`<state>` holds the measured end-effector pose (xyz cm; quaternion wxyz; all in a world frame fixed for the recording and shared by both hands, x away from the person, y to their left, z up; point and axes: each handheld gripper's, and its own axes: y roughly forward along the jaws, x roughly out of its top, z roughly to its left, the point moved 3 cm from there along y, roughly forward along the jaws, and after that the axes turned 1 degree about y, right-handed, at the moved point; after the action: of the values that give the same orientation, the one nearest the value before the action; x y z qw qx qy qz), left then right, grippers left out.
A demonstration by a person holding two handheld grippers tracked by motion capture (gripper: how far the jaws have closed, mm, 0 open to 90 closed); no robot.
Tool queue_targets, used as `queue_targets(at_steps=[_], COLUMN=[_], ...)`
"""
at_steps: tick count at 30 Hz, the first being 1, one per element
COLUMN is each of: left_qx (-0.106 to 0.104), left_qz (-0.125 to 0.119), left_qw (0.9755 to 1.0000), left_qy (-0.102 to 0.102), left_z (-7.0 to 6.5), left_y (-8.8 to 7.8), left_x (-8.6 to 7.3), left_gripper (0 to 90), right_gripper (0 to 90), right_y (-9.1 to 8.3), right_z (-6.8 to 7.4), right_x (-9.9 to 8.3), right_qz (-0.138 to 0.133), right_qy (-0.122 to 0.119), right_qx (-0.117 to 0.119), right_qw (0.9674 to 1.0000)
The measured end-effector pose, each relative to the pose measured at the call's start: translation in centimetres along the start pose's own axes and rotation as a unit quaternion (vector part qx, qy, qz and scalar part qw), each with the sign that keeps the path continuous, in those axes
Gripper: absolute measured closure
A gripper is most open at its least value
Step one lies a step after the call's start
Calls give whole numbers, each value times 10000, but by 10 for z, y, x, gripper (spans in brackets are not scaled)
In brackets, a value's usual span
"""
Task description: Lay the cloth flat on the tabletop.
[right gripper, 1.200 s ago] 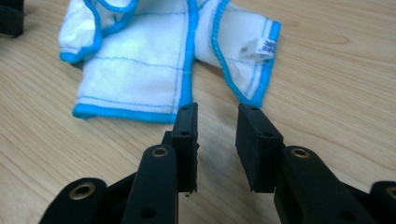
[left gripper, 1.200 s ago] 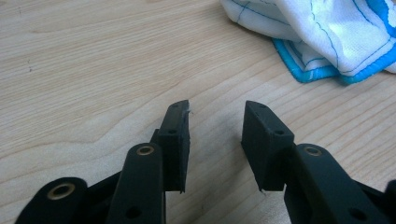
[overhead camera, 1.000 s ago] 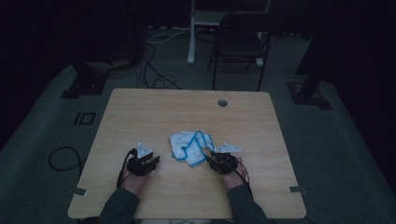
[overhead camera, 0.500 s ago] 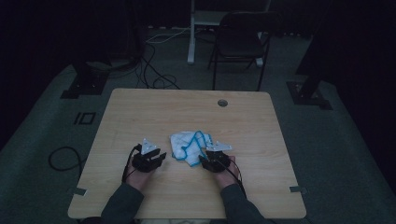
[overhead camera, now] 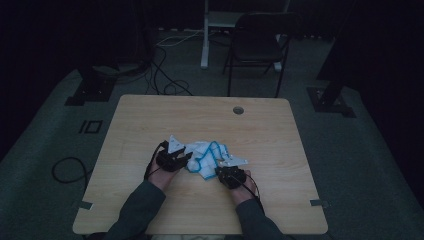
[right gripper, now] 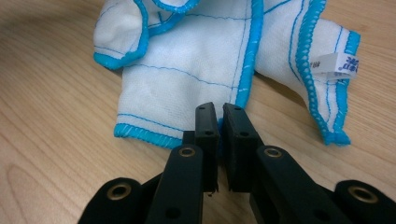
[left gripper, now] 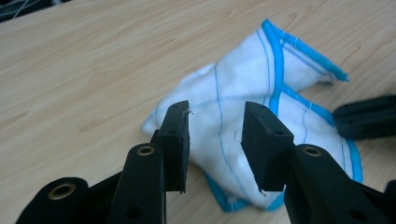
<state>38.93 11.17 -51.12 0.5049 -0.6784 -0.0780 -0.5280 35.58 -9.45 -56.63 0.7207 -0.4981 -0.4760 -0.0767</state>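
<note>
A crumpled white cloth (overhead camera: 207, 154) with blue hems lies mid-table. My left gripper (overhead camera: 189, 159) is at its left side. Its jaws (left gripper: 216, 114) stand open just over the cloth (left gripper: 243, 79), have just been opening, and nothing is pressed between them. My right gripper (overhead camera: 218, 171) is at the cloth's near edge. Its jaws (right gripper: 219, 109) have just been closing and now pinch the blue hem of the cloth (right gripper: 196, 60). A white label (right gripper: 338, 64) sticks out of the cloth's far fold. The right gripper's black jaw (left gripper: 364, 122) lies at the cloth's far side in the left gripper view.
The wooden table (overhead camera: 150, 125) has a round cable hole (overhead camera: 238, 110) near its far edge. Beyond it stand a dark chair (overhead camera: 260, 45) and a white post (overhead camera: 205, 35). Cables (overhead camera: 167, 85) run over the floor, and black stand feet (overhead camera: 85, 92) sit at both sides.
My left gripper has moved right and away from the person, up to the cloth's left side. The right gripper has stayed in place and closed on the cloth's hem.
</note>
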Motion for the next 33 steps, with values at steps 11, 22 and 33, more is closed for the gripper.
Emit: queue_targets(at_steps=[11,22,33], left_qx=[-197,-211,25], left_qz=[26,147,484], left_qw=[9991,9979,9980], left_qy=[373,592,412], left_z=[-22,-31,-17], left_y=[27,51,67], left_x=[30,50,57], left_gripper=[592,556,818], right_gripper=[760,603,760], right_y=[-4,-2,3], right_z=[2,1,1], right_x=[1,2,3], right_qz=[-117,-151,17], right_qy=[-115,15,53], right_qx=[-76,-84,-35], right_qw=[9998,9999,10000])
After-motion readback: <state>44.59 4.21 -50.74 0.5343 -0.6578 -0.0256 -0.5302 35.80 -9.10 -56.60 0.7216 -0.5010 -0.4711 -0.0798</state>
